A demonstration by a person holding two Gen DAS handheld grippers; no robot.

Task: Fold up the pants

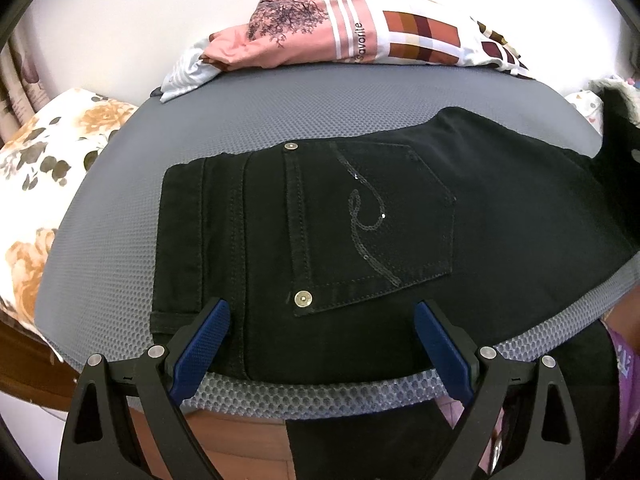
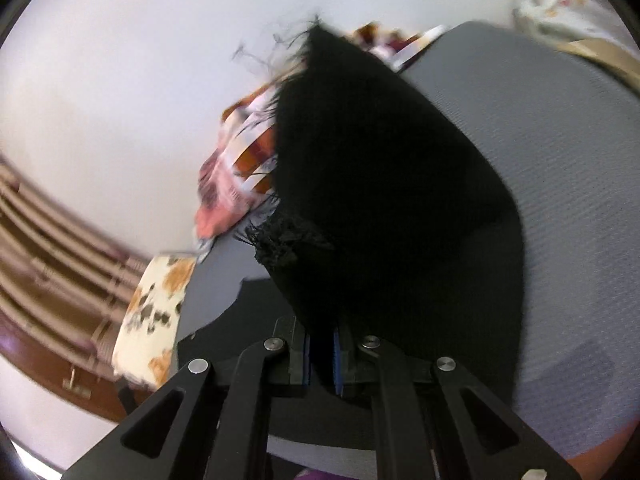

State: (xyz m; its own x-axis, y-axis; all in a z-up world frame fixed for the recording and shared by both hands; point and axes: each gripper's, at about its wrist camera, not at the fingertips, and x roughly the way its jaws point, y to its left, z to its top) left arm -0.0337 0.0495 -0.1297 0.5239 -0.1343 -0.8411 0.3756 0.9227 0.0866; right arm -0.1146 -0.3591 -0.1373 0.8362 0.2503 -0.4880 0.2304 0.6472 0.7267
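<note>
**A:** How many pants are there, and where are they?

**B:** One pair of black pants (image 1: 360, 216). They lie flat on the grey mat (image 1: 240, 112) on the bench. I see one back pocket (image 1: 384, 224) with a shiny curl on it and two round metal buttons (image 1: 303, 299).

**A:** What does the left tool do?

**B:** The left tool (image 1: 320, 336) has its two blue pads wide apart, one on each side of the waist end. They hold nothing.

**A:** And the right tool?

**B:** The right tool (image 2: 322, 354) is pinched tight on the frayed leg end (image 2: 360, 200) and holds it up off the mat. That picture is blurry.

**A:** What else is near?

**B:** One pile of folded clothes (image 1: 352, 32) at the far edge, pink and white. One flowery pillow (image 1: 44, 184) is off to the left.
</note>
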